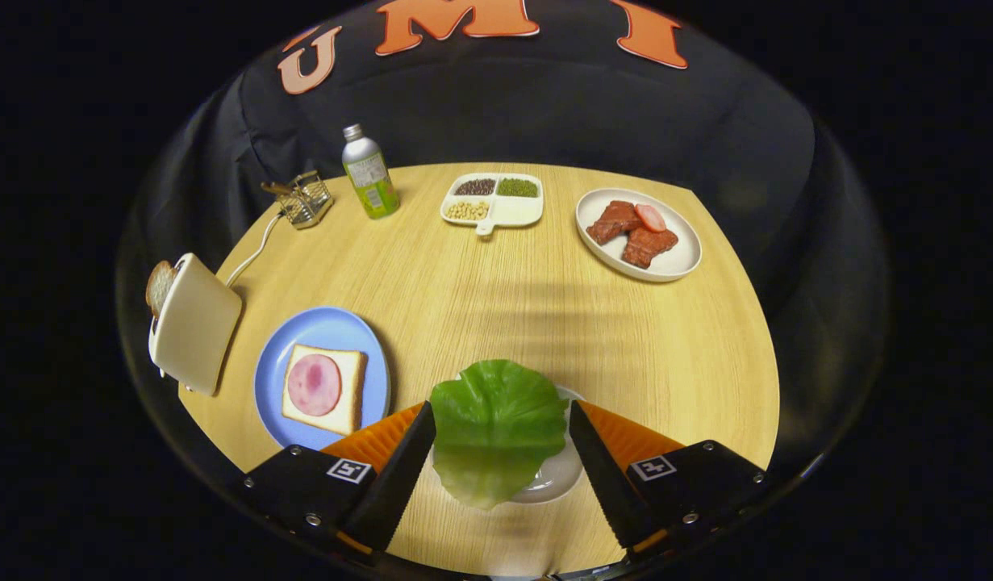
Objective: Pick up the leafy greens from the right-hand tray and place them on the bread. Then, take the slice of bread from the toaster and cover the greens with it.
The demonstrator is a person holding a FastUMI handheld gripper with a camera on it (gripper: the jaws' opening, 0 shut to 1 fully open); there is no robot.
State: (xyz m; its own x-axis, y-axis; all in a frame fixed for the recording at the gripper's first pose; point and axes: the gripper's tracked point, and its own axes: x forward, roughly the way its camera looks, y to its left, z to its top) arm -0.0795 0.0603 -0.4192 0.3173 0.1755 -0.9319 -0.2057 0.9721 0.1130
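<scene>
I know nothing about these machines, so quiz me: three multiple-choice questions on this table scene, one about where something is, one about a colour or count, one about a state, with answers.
1. Where is the lettuce leaf?
A. between the claw's fingers
B. on the blue plate
C. beside the bottle

2. What colour is the plate under the bread with ham?
A. white
B. blue
C. green

3. How does the claw stand?
A. open, fingers either side of the leaf
C. shut with nothing in it
B. clamped on the toaster

Answers:
1 A: the leaf lies over a small white dish between the fingers.
2 B: blue rim shows around the bread.
3 A: the fingers flank the leaf without visibly squeezing it.
</scene>
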